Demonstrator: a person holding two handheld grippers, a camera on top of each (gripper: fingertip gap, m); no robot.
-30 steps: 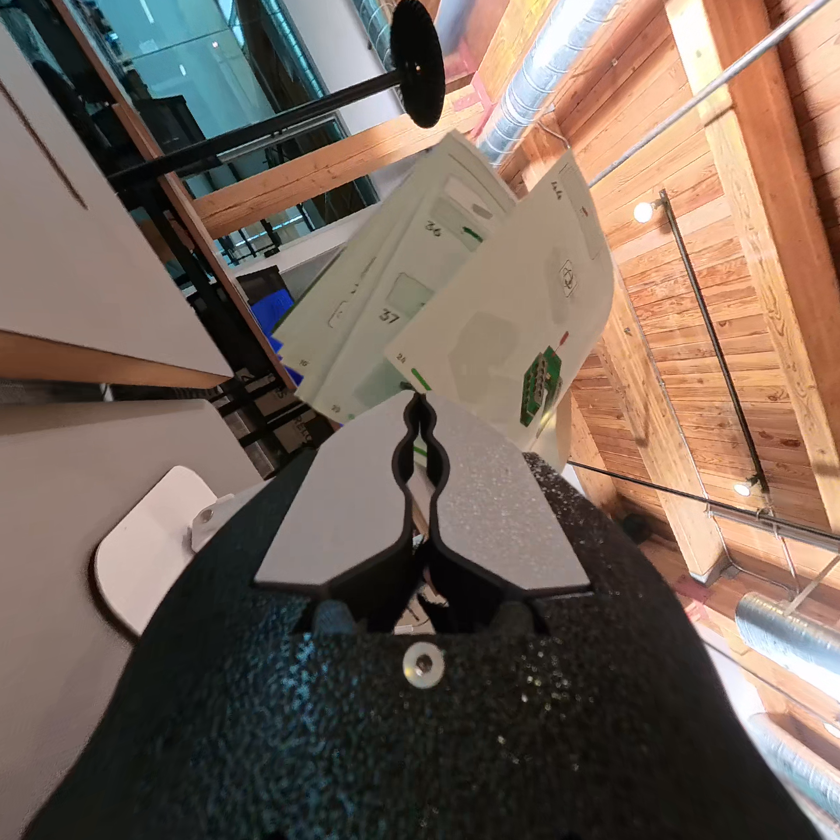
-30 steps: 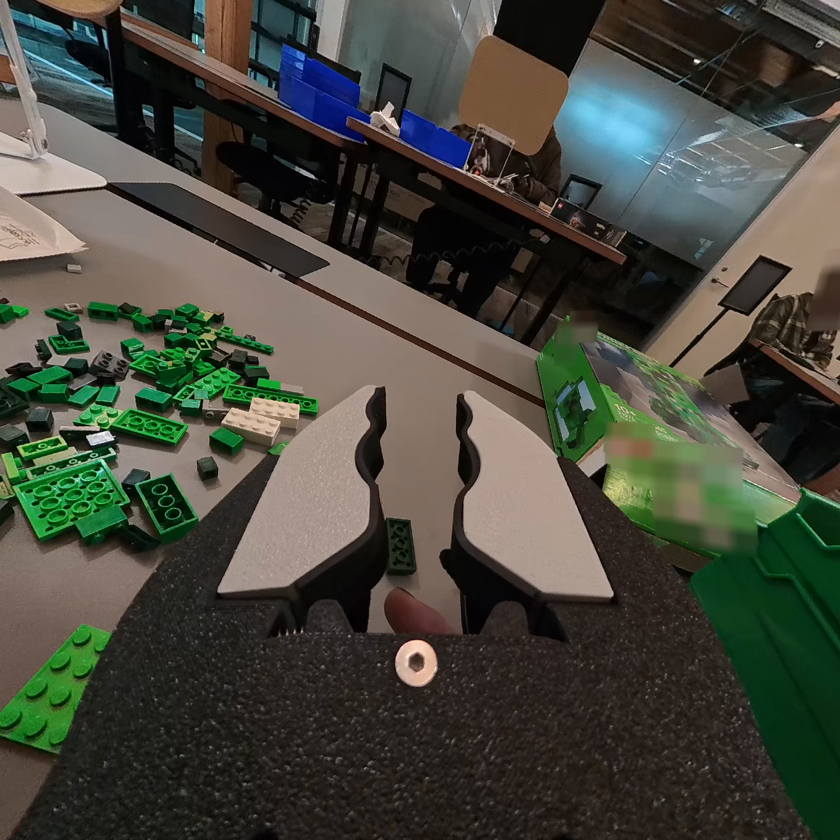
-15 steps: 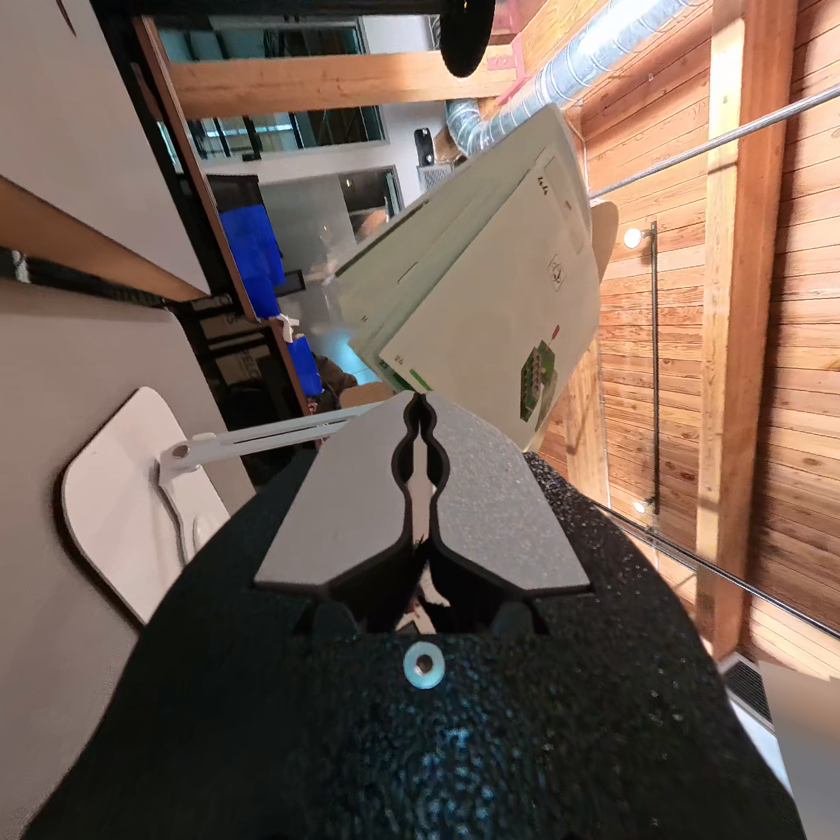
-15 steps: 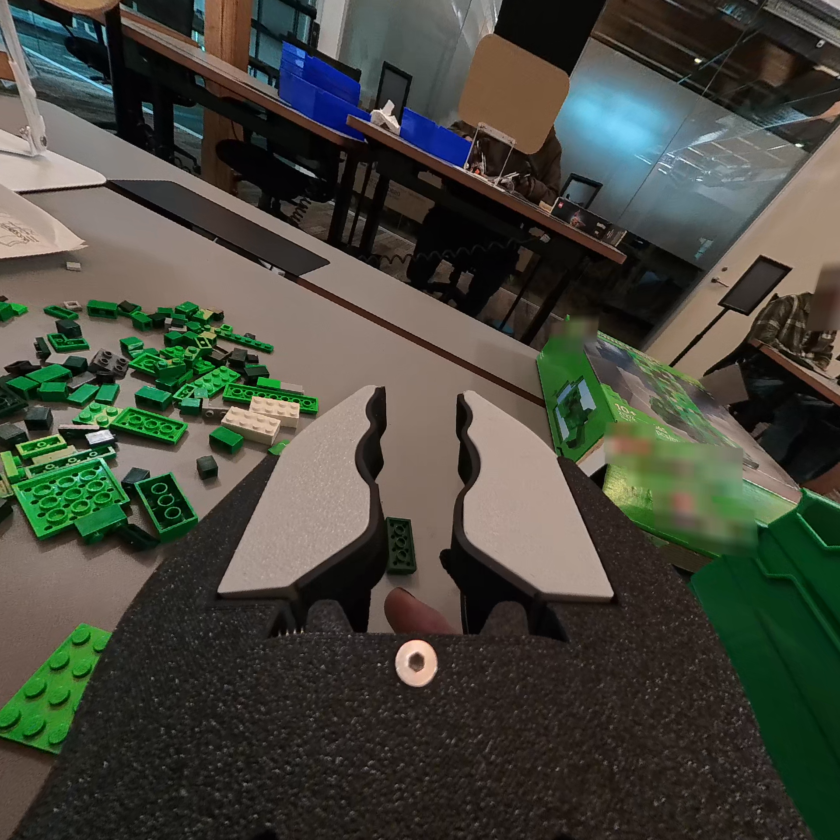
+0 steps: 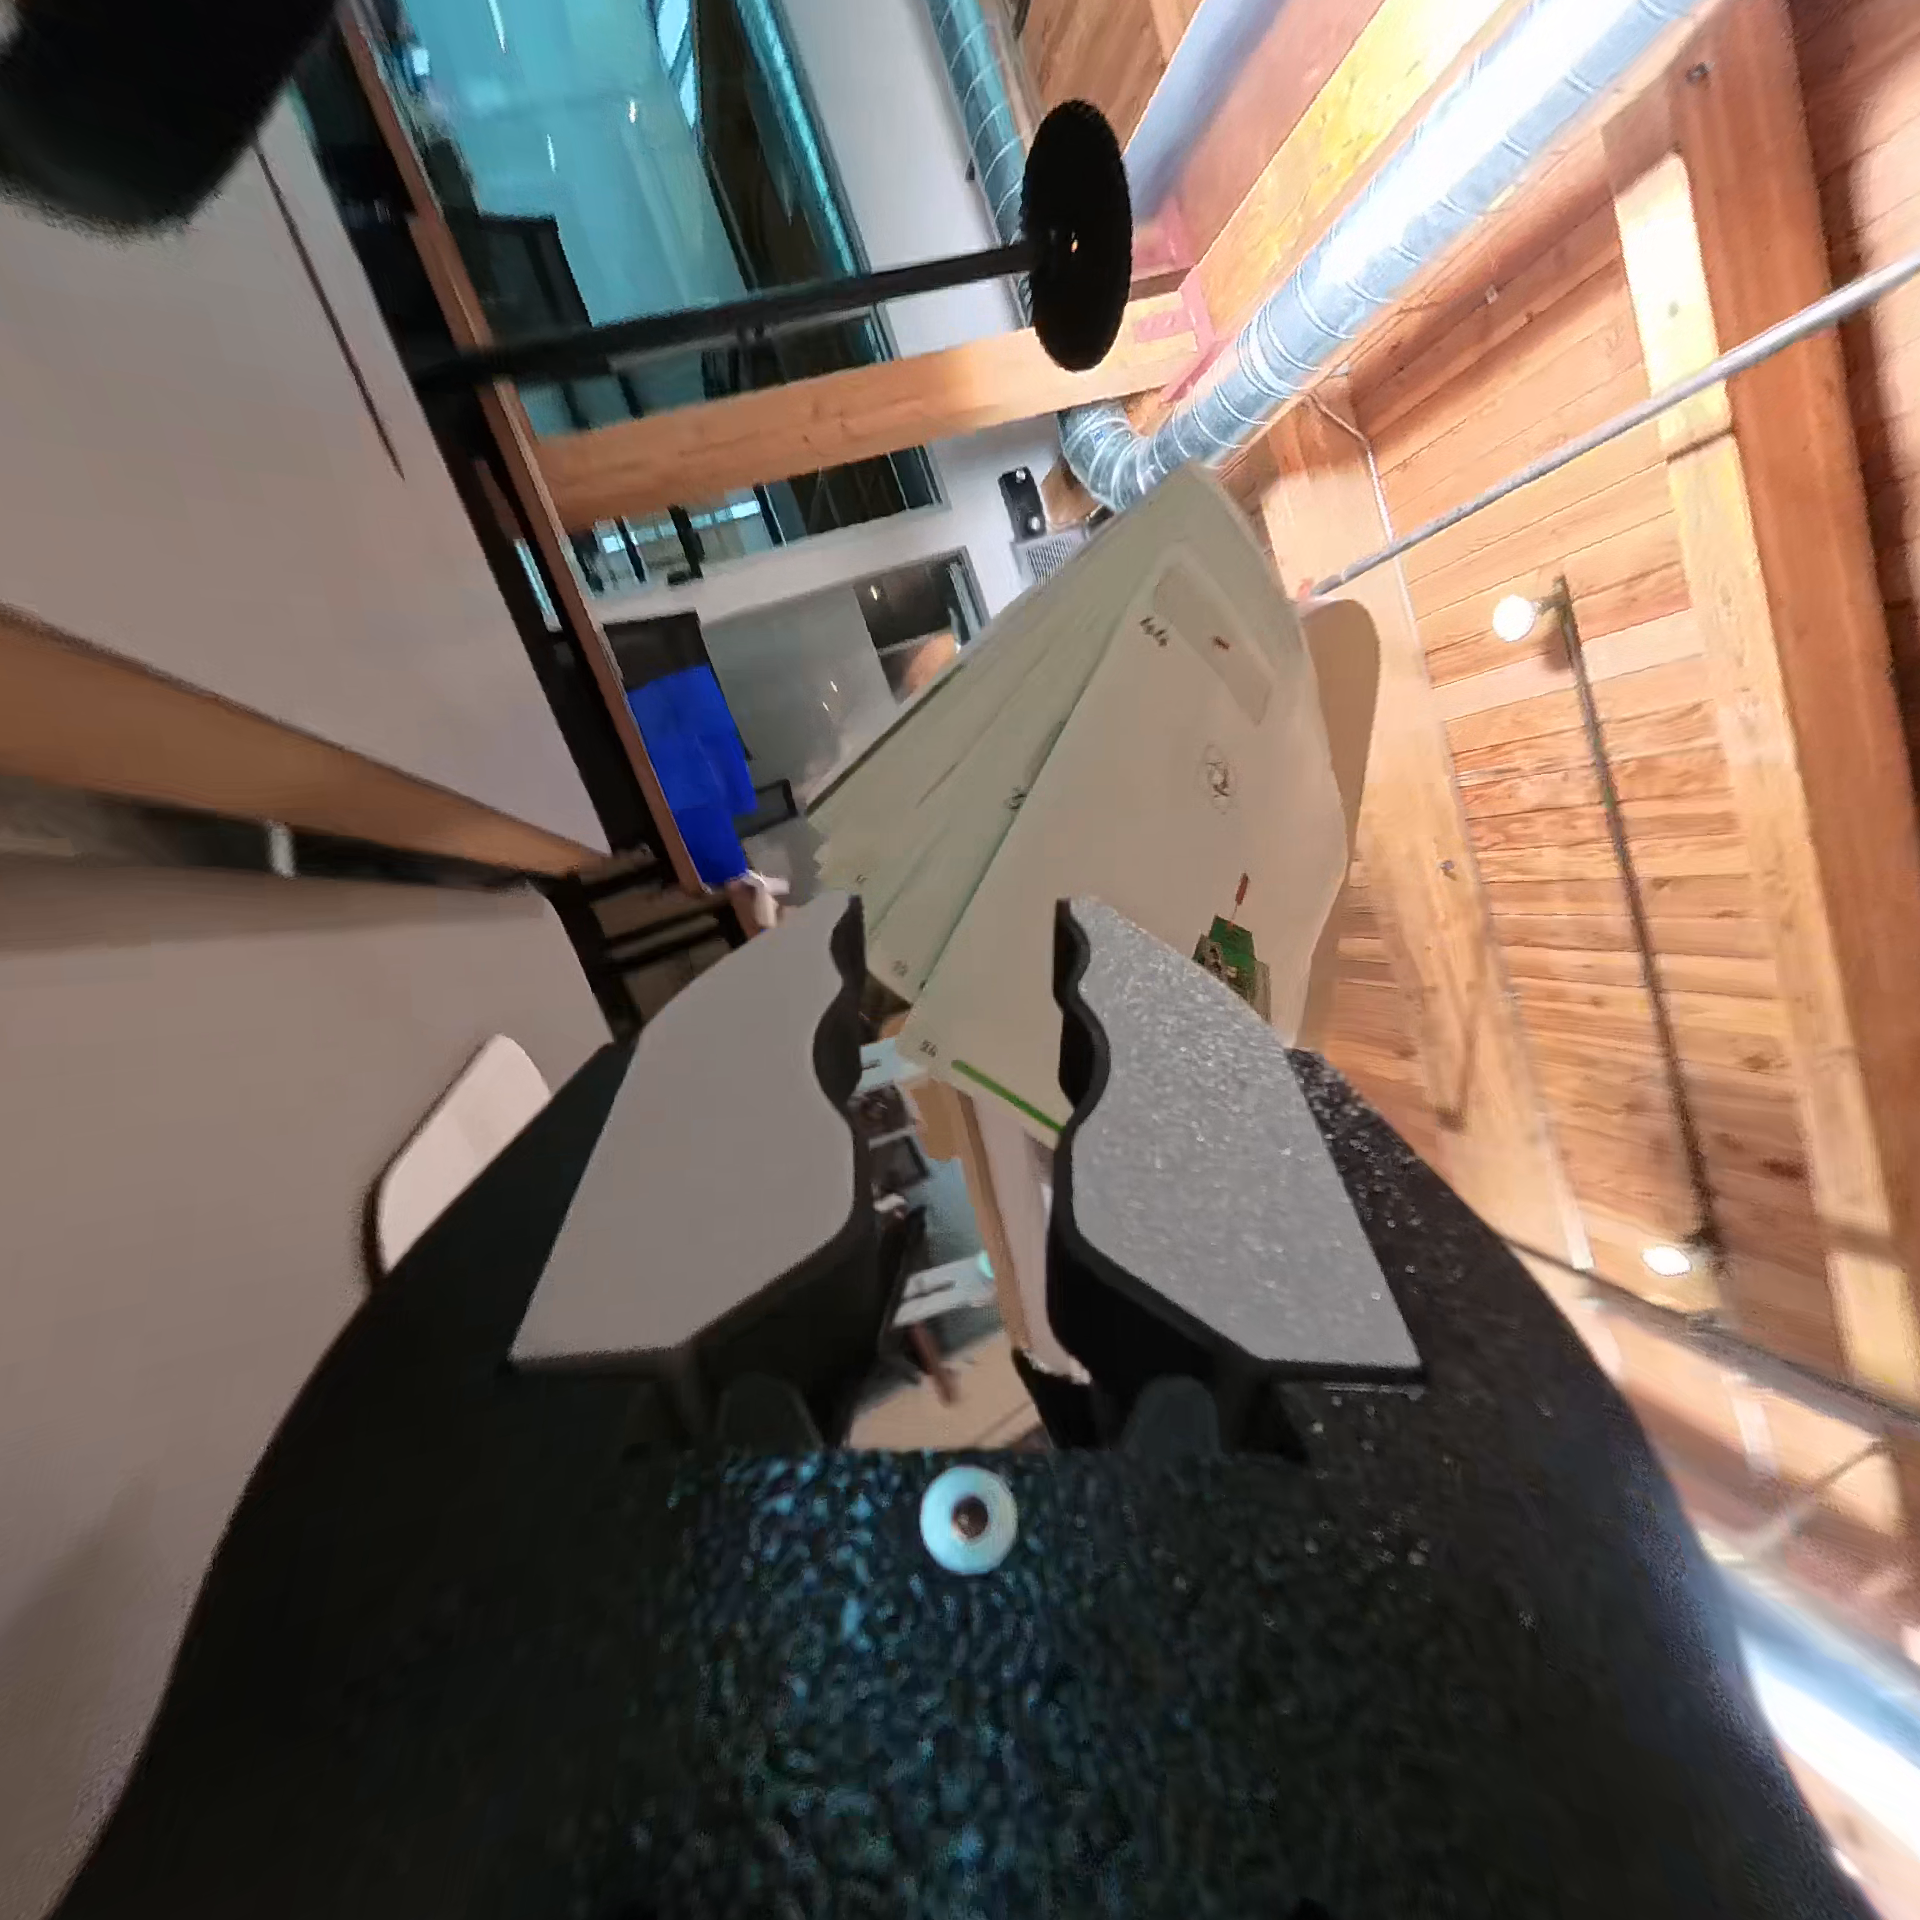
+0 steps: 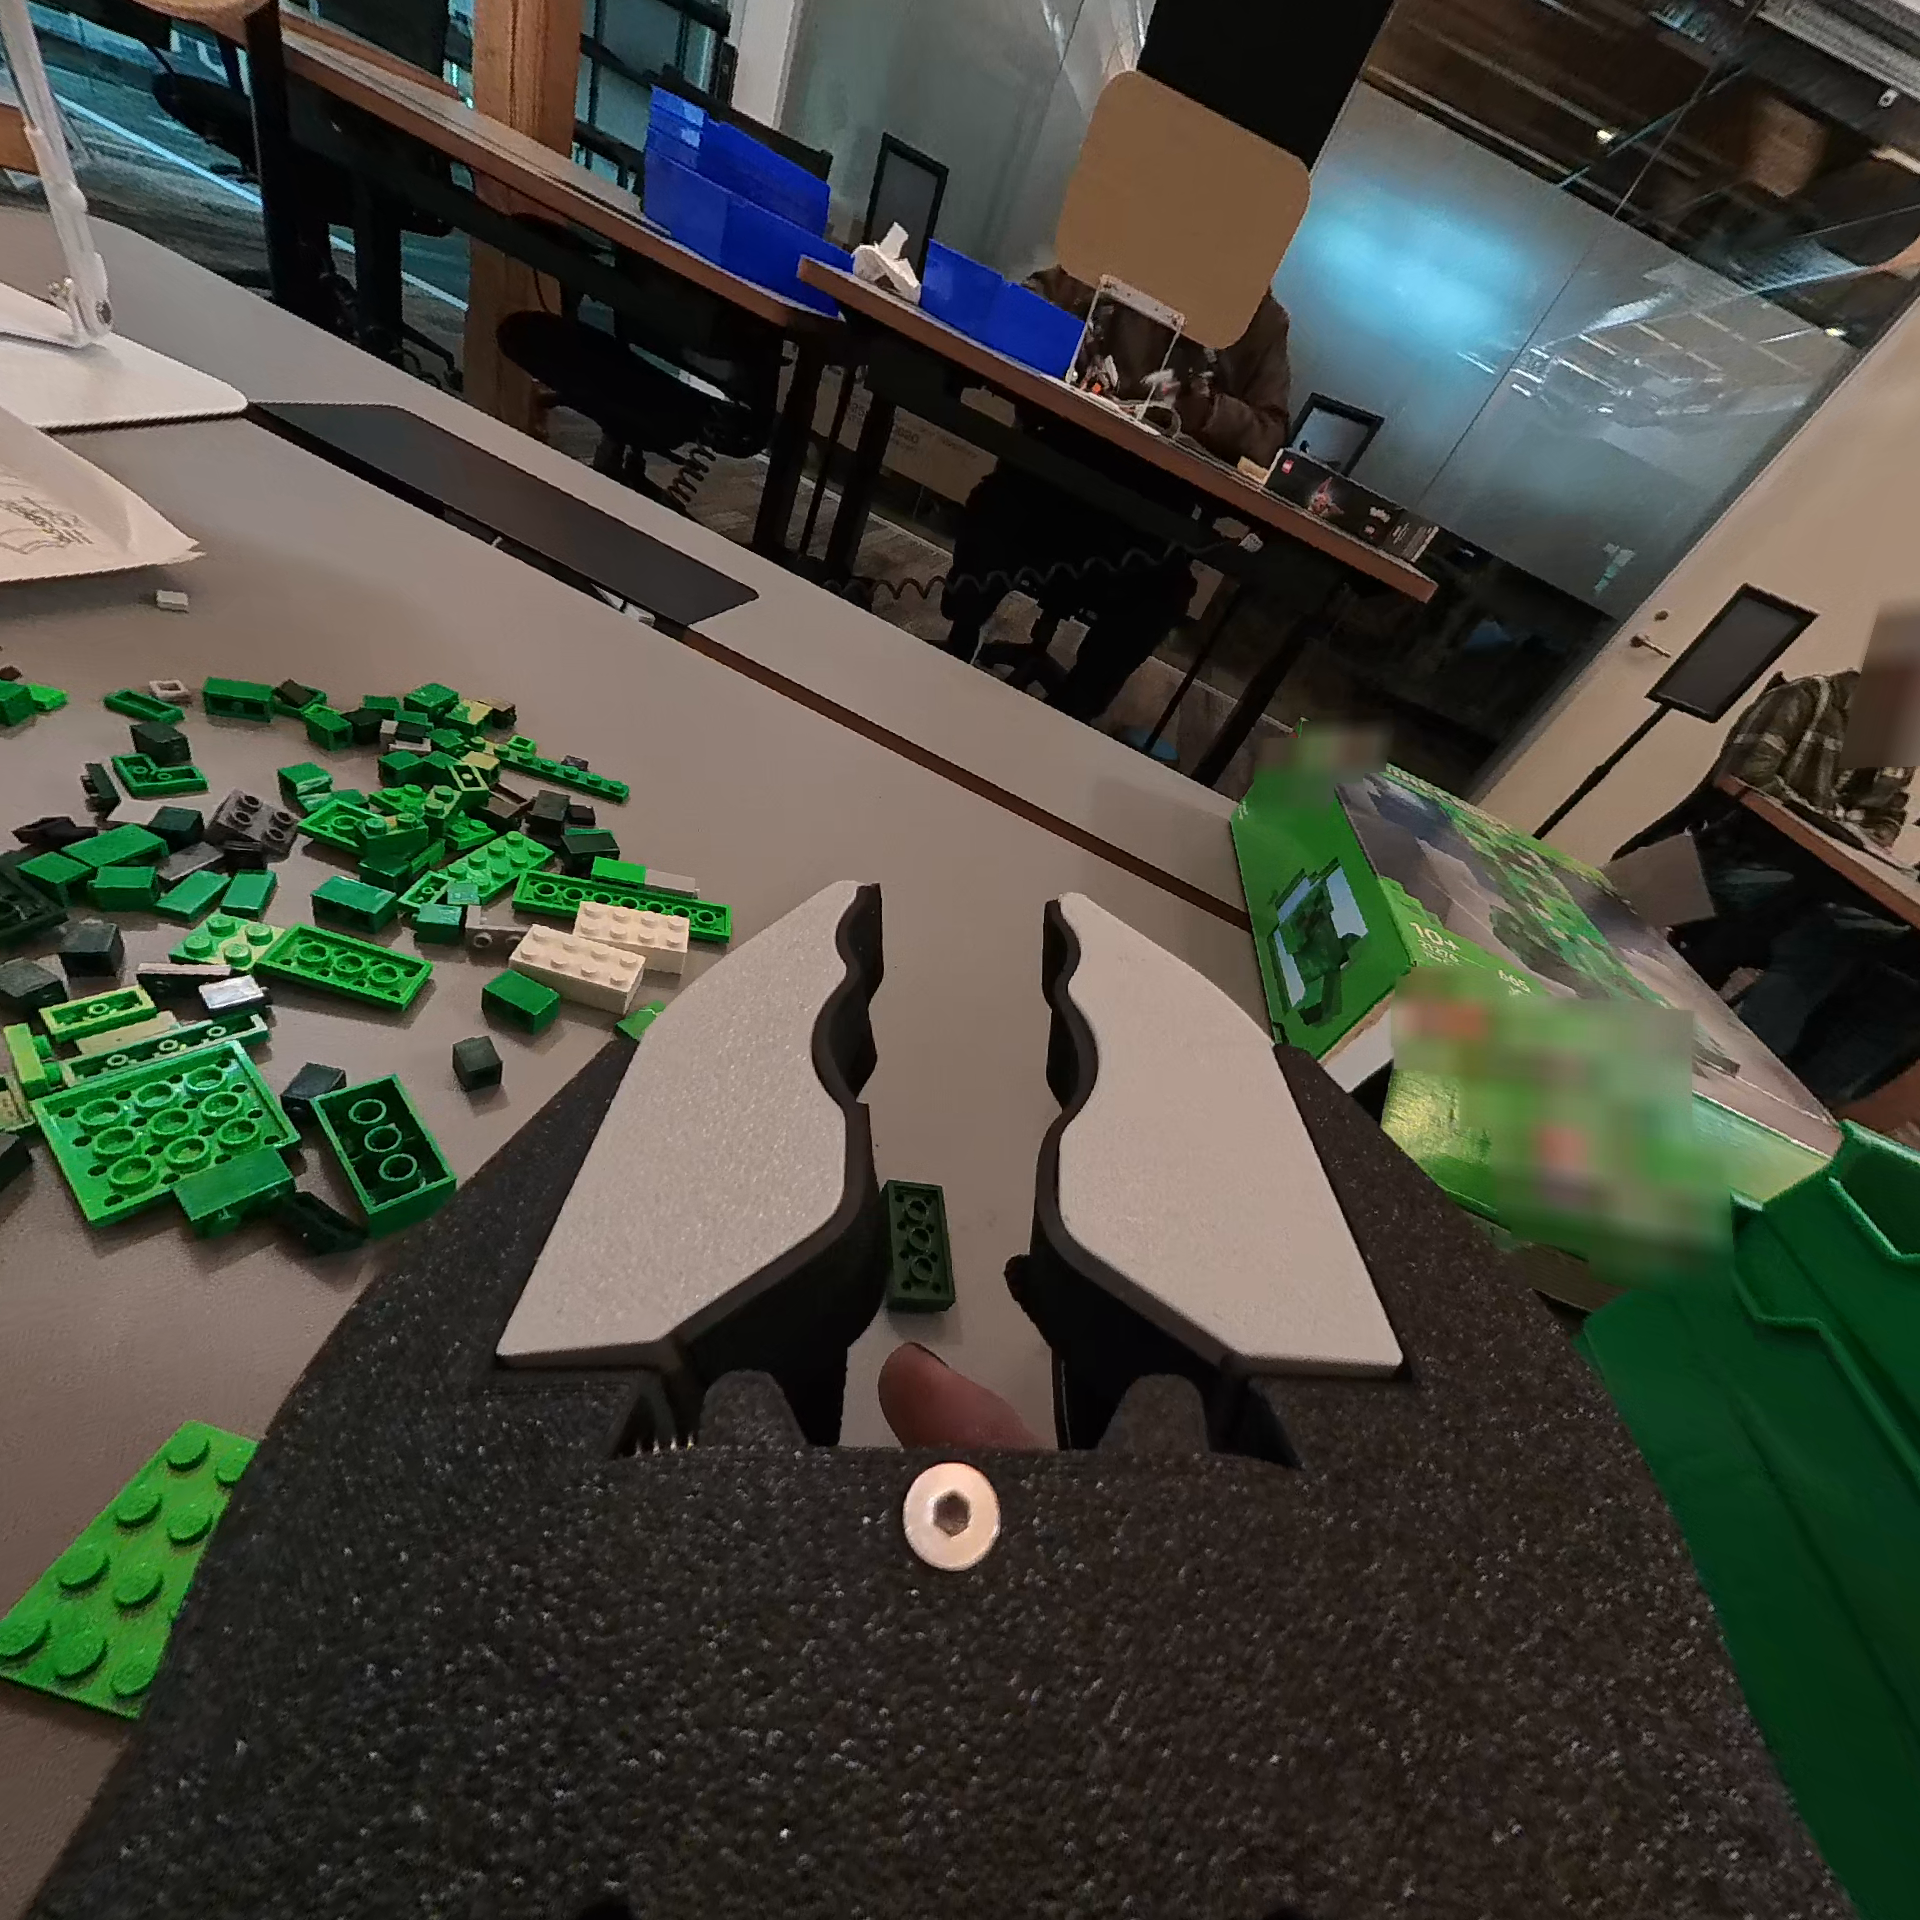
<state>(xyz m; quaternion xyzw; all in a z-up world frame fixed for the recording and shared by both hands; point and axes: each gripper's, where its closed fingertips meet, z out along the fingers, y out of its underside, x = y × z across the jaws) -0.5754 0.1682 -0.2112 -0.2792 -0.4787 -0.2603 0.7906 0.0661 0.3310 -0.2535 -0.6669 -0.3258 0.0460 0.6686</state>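
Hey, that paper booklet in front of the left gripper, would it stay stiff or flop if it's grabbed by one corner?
Probably floppy: the booklet is thin paper, its pages already fanning apart. It looks light, so the open left gripper could likely lift it, though loose pages may splay or slip between the fingers.

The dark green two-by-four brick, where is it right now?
Right wrist view: the dark green brick lies on the grey table between the open right gripper's fingers, near the left one.

left view tilted ceilingward, right view tableward
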